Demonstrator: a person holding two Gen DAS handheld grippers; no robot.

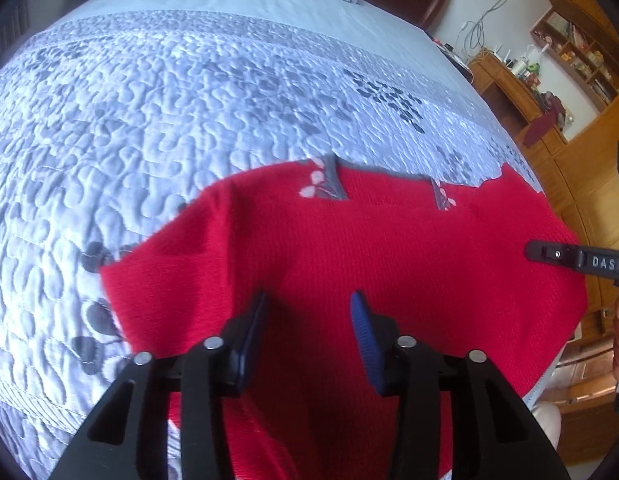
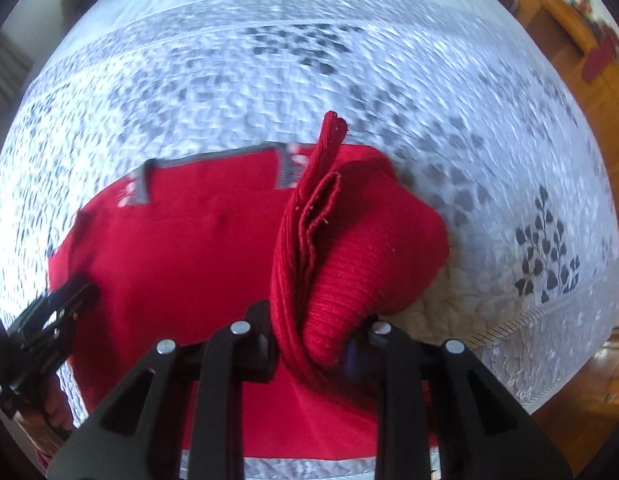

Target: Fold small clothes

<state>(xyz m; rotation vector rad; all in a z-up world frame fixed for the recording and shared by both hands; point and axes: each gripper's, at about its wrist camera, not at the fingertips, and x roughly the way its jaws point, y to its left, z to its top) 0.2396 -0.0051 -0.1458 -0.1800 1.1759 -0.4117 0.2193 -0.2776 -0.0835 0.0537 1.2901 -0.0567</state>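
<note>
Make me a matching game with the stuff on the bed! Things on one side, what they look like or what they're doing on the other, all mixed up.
Things:
1. red sweater
2. quilt
3. left gripper
4. right gripper

States:
A. fingers apart, holding nothing
B. pale blue-grey with dark leaf shapes
C. clamped on a bunched sleeve
D. spread on the bed, grey trim at the collar

Pairs: 1-D, 2-B, 3-A, 4-C
</note>
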